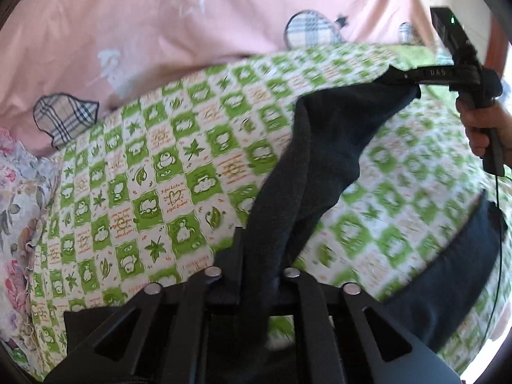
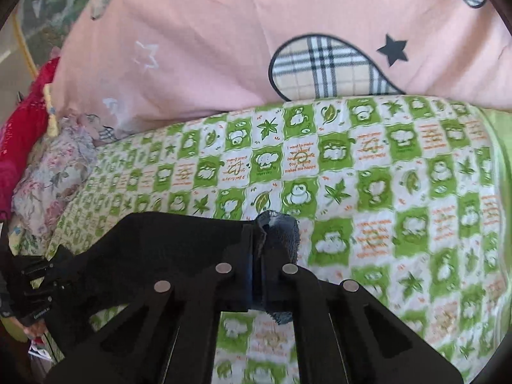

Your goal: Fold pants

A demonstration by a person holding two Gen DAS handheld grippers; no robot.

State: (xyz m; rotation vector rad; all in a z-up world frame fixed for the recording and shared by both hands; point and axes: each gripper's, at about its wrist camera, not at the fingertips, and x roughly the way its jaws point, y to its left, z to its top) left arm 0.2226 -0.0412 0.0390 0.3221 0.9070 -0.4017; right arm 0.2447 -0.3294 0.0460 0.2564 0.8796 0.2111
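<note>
— Where are the pants [image 1: 323, 147] right now?

— Off the bed, mostly. They hang stretched between the two tools above the green-and-white checked bedsheet [image 1: 153, 172]. From the left wrist view the dark cloth runs up and away from the left tool [image 1: 259, 256] toward the right tool [image 1: 412, 80], which sits at the far upper right.

— Is the left tool actually gripping?

— Yes, its fingers are pressed together on a bunched fold of the pants; the cloth comes straight out from between them.

— And the right one?

— Same story. In the right wrist view the right tool [image 2: 264, 252] is clamped on an edge of the pants [image 2: 278, 236], and a small dark-blue tuft with a frayed end pokes out past the fingertips. From the other side you can see the person's right hand [image 1: 483, 124] wrapped round that tool's handle, a thin black cable [image 1: 496, 256] hanging down from it.

— What else is on the bed?

— A big pink quilt [image 2: 198, 48] with plaid patches and star prints lies beyond the sheet. At the left edge there's a flowery pillow [image 2: 54, 179], and beside it something bright red [image 2: 22, 128] that I can't make out.
</note>
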